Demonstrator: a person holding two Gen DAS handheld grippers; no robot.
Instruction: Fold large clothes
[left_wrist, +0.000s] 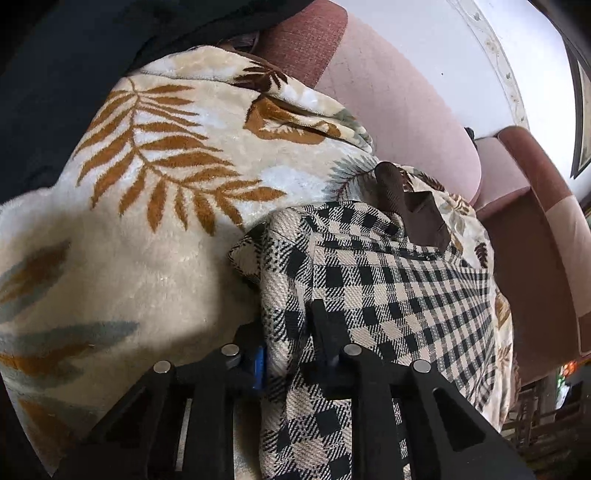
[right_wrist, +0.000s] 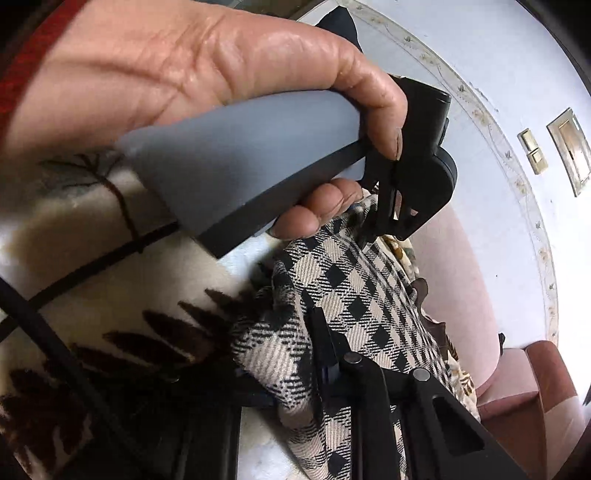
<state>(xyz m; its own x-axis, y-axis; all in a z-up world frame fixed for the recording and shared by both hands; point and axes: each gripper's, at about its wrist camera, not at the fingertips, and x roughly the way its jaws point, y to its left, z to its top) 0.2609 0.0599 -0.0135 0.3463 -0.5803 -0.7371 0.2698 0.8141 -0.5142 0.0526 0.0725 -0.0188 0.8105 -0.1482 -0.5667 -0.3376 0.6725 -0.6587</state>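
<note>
Left gripper (left_wrist: 286, 332) clamped on checked garment (left_wrist: 388, 288) edge | right gripper (right_wrist: 295, 354) likewise pinched on it | step: edge taken | next: lift and fold over, judged.

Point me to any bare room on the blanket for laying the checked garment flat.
Free: the leaf-print blanket, left of the checked garment up to the dark fabric at top left. Crowded: along the garment's left edge, where the left gripper and right gripper pinch it, and its right side against the pink sofa back.
</note>
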